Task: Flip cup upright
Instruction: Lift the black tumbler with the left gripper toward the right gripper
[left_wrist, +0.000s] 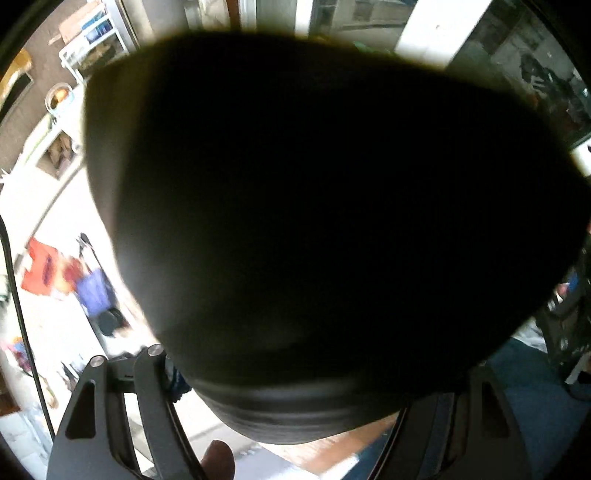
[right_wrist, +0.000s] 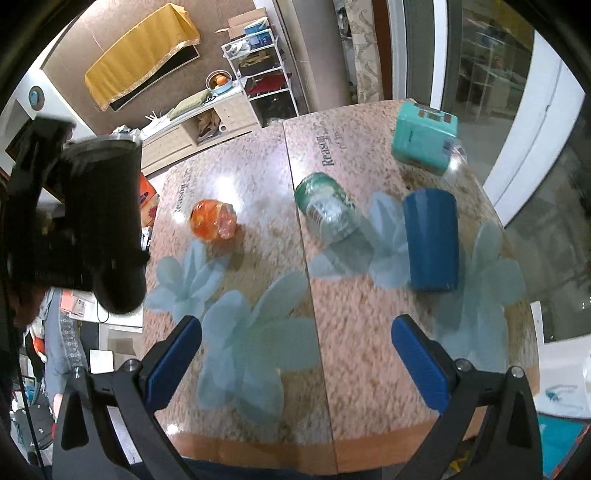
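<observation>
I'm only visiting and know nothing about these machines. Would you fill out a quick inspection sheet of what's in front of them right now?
Surface: speckled pink table with pale blue flower prints and a seam down the middle.
Job's things: black cup fills the left wrist view, off the table; blue cup stands upside down, apart from the rest.
Clutter: orange jar, green-topped clear jar lying tilted, teal box.
Grippers: left gripper shut on black cup; right gripper open, empty, above the table.
Cables: black cable at the left edge.
Surroundings: white shelf rack, yellow cloth, glass door.
</observation>
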